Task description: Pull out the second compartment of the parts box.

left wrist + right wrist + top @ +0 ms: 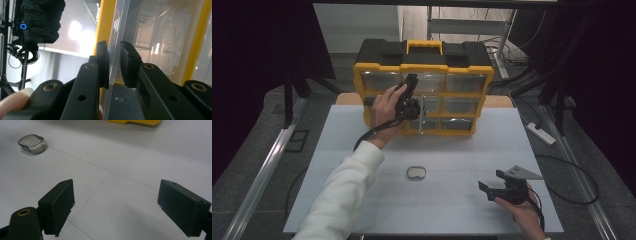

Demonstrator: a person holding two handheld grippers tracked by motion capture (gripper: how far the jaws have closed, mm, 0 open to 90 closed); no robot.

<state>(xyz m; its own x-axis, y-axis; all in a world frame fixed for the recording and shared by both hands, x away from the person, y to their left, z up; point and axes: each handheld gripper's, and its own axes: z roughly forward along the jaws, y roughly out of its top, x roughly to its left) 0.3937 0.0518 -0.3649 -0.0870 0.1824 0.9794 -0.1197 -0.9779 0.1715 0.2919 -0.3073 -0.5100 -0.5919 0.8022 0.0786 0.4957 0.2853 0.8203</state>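
Left gripper clamped on the thin edge of a clear drawer pulled partway out of the yellow organizer, pads on either side of the transparent wall. Organizer standing upright at 12 o'clock on the white surface, its foot set back from the far edge. Right gripper released, jaws spread wide over bare surface at about 4 o'clock, close to the near edge. Small clear lid lying flat near the middle, well apart from both grippers. Broad open room between organizer and near edge.
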